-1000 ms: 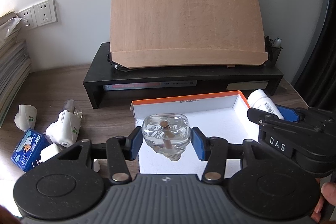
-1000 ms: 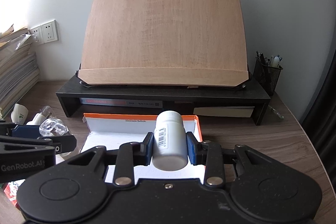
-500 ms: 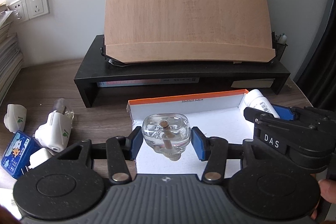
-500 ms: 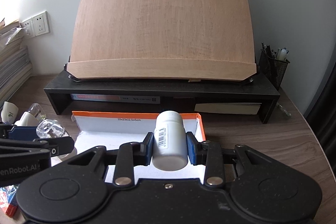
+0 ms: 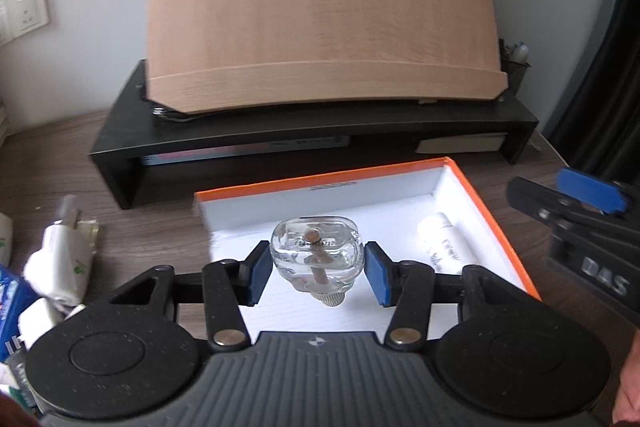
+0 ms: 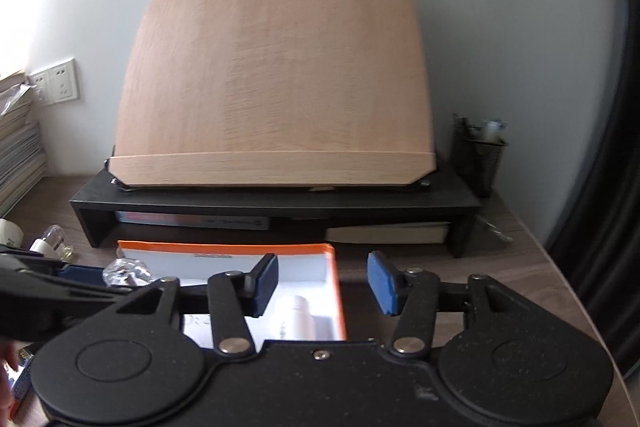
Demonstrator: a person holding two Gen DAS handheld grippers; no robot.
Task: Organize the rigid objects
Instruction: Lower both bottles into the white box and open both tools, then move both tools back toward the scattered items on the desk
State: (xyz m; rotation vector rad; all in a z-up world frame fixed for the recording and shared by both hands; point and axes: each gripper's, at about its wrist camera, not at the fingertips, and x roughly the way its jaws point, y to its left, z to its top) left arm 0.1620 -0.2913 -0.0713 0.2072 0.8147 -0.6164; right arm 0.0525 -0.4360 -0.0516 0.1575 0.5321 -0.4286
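An orange-edged white box [image 5: 494,215] lies open on the desk; it also shows in the right wrist view [image 6: 334,291]. My left gripper [image 5: 316,273] has its blue pads a little apart from a clear glass bottle [image 5: 316,255] that sits between them in the box. A white pill bottle [image 5: 442,243] lies on its side in the box's right part; it also shows in the right wrist view [image 6: 303,317]. My right gripper [image 6: 322,281] is open and empty, above the box's right edge.
A black riser [image 5: 320,137] with a wooden book stand [image 5: 320,7] stands behind the box. White plug-in devices [image 5: 60,259] and a blue packet [image 5: 8,307] lie at the left. A mesh pen cup [image 6: 478,155] stands at the right; paper stacks [image 6: 16,155] at the left.
My right gripper has opened and let go of the white pill bottle, which now lies in the box. My left gripper has opened around the glass bottle and moved over the box.
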